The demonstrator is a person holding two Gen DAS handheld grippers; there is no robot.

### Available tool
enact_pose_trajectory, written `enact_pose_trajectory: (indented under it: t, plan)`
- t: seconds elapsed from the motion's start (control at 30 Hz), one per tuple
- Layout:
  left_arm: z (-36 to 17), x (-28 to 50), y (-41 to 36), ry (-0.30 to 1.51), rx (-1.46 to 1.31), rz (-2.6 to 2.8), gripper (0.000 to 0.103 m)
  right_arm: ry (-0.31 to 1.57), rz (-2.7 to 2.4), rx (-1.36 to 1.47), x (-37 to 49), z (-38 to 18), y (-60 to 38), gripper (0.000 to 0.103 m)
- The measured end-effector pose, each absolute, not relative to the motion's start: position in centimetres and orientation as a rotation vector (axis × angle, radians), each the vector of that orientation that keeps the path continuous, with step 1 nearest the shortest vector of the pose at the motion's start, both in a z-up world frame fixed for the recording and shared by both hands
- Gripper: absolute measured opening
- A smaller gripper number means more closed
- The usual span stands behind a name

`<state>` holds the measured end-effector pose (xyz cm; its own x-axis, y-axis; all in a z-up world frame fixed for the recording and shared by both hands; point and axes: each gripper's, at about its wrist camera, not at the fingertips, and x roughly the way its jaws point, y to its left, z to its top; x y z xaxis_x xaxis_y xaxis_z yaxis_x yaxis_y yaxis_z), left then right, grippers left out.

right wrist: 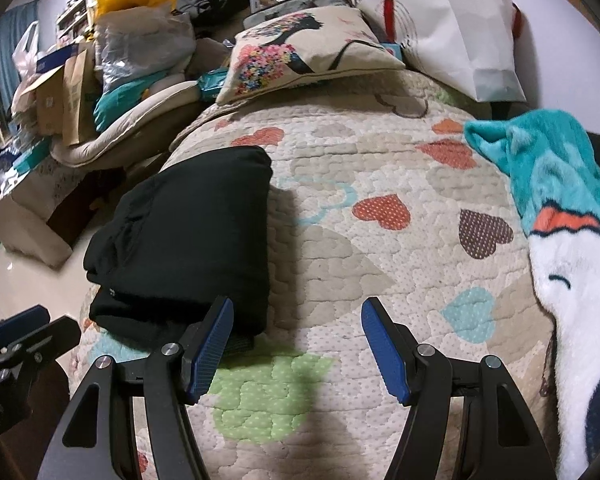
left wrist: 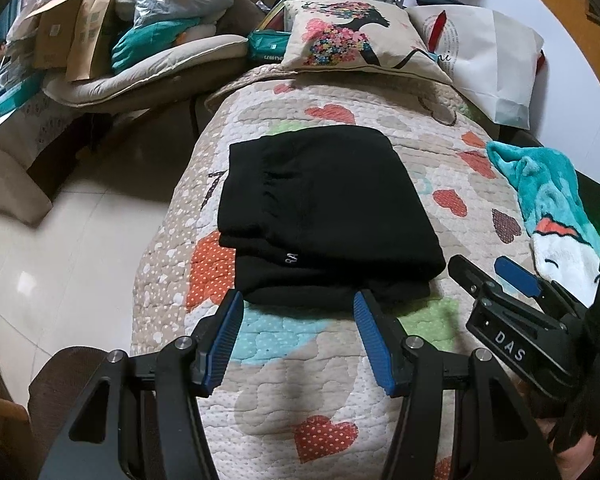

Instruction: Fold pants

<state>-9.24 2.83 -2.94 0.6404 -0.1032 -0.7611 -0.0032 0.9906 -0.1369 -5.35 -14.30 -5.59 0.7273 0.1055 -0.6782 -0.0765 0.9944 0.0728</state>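
- Two grippers in view, both with jaws spread wide and holding nothing.
- left gripper (left wrist: 298, 304): bottom centre of the left wrist view, blue pads splayed, tips just at the near edge of the pants (left wrist: 324, 216). Cannot tell whether the tips touch the fabric.
- right gripper (right wrist: 296, 312): bottom centre of the right wrist view, jaws wide over bare quilt (right wrist: 360, 152). Its left finger overlaps the near right corner of the pants in frame; contact unclear.
- Right gripper also shows at the lower right of the left wrist view, "DAS" label on its body, lying beside the pants' right edge.
- Pants: black, folded into a compact stacked rectangle, flat on the heart-pattern quilt. Centre of the left wrist view; left of centre in the right wrist view, close to the bed's left edge.
- Small white lettering visible on a lower layer near the front edge of the pants; not legible.
- teal blanket (right wrist: 548, 184): right side of both views, well apart from the pants.
- printed cushion (left wrist: 352, 36): top centre, at the far end of the quilt.
- white bag (left wrist: 492, 52): upper right, just beside the cushion.
- cardboard boxes (left wrist: 64, 36): upper left, off the bed, among piled clutter.
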Motion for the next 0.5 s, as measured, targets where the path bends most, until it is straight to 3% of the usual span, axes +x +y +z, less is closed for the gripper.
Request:
enact_pose_trajectory:
  t: [0.5]
  plan:
    - [-3.8, -8.7, 3.9, 0.891, -0.185, -0.063, 0.057, 0.753, 0.096, 0.043, -5.6, -5.8, -14.0, 0.072]
